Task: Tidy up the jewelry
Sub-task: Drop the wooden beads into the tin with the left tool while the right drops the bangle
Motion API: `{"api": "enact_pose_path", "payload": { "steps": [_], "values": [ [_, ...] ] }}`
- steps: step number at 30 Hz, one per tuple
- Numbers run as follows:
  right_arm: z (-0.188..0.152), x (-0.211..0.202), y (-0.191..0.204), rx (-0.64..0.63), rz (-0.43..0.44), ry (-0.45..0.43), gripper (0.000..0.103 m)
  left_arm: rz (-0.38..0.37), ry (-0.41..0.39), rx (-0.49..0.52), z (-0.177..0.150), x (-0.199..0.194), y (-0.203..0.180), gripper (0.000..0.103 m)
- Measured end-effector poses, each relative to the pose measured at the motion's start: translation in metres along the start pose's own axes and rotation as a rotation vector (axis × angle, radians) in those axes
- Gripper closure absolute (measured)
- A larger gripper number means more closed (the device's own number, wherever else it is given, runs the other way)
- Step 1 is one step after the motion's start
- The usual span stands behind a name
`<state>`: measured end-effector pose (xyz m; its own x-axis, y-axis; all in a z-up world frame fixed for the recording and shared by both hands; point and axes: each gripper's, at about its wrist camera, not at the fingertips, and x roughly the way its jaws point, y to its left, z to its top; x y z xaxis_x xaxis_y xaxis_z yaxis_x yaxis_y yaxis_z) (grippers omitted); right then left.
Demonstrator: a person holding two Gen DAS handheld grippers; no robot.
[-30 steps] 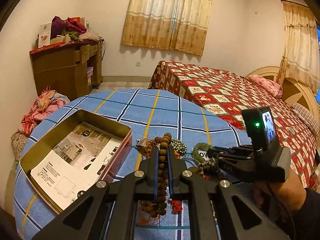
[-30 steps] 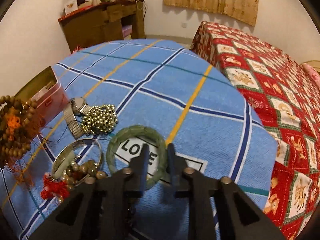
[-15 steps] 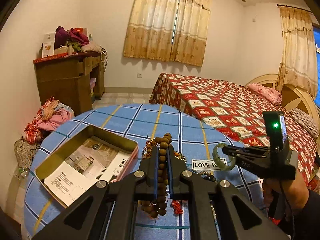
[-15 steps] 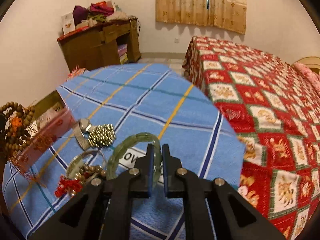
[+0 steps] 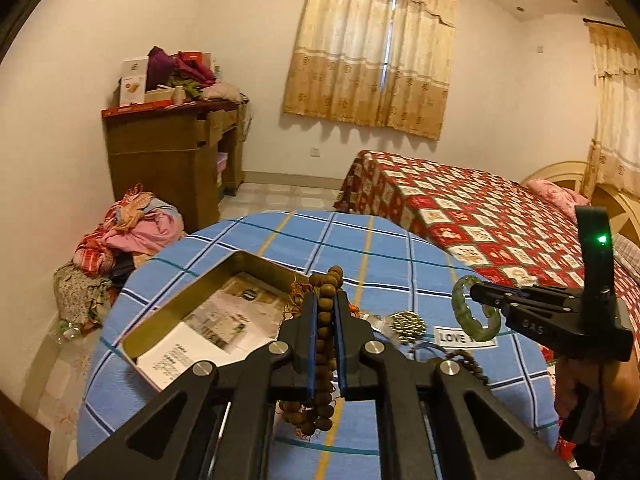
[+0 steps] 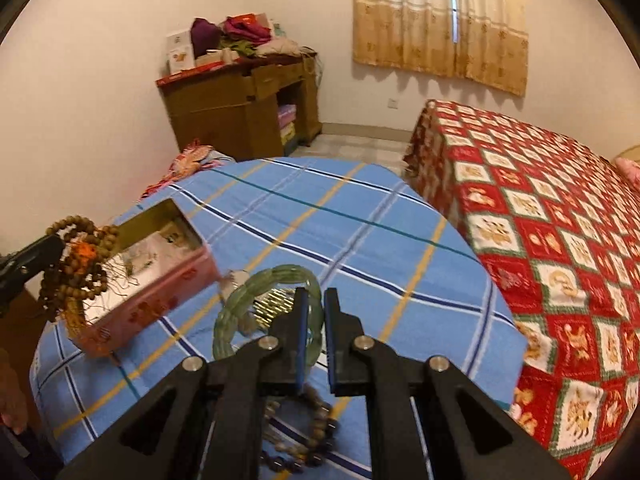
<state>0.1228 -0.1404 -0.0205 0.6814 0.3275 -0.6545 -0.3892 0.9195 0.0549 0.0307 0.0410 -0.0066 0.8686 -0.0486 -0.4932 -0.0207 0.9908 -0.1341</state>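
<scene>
My left gripper [image 5: 325, 300] is shut on a brown wooden bead necklace [image 5: 324, 332] with orange tassels, held above the table beside the open gold tin box [image 5: 192, 320]; the necklace also shows in the right wrist view [image 6: 76, 256]. My right gripper [image 6: 314, 300] is shut on a green jade bangle [image 6: 256, 296], lifted off the table; the bangle also shows in the left wrist view [image 5: 476, 312], held to the right of the box. The box [image 6: 160, 280] has pink sides and holds printed paper.
On the blue checked tablecloth [image 5: 360, 248] lie a gold bead cluster [image 5: 408, 322], a "LOVE" label [image 5: 460, 336] and a dark bead bracelet [image 6: 312, 412]. A bed with a red quilt [image 6: 560, 220] stands right. A wooden dresser [image 5: 172, 156] and a clothes pile [image 5: 132, 232] are at the left.
My right gripper closed on the jade bangle and lifted it off the table. Both grippers rose higher; the left one still holds the bead necklace and moved nearer the box.
</scene>
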Motion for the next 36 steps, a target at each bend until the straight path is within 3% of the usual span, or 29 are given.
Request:
{"api": "enact_pose_path", "payload": {
  "steps": [18,36],
  "values": [
    [0.033,0.024,0.062,-0.103,0.101,-0.013,0.093,0.095,0.025,-0.007,0.006,0.018,0.042,0.096],
    [0.048,0.055,0.093,-0.145,0.13,0.009,0.093,0.124,0.078,0.011,0.015,0.049,0.06,0.096]
  ]
}}
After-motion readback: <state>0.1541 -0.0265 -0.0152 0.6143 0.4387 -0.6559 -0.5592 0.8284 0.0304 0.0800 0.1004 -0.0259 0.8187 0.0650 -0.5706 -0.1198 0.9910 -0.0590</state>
